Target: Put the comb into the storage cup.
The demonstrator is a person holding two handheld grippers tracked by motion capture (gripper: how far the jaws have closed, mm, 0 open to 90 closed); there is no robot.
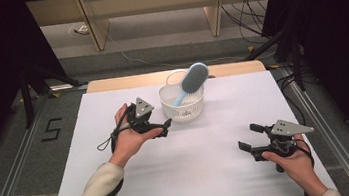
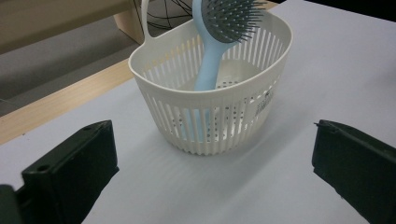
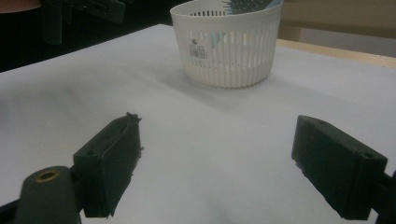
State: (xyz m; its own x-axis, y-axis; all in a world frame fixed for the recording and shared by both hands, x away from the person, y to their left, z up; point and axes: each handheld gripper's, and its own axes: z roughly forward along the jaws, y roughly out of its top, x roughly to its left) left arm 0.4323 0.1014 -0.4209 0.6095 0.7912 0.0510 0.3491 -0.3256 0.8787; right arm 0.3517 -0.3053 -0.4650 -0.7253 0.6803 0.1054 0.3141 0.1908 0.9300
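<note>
White slotted plastic basket (image 1: 183, 103) sits at the far middle of the white table (image 1: 124, 195), near its back edge. Blue hairbrush (image 1: 191, 81) stands handle-down inside it, bristled head leaning out over the rim; the basket wall props it up at a tilt. Left gripper (image 1: 166, 127) hovers just beside the basket's left side, jaws spread wide and empty, aimed straight at the basket in the left gripper view, likely lined up for a grab of the rim or the brush. Right gripper (image 1: 248, 138) rests low, well apart at the near right, jaws also parted, holding nothing. It seems parked to stay clear.
</note>
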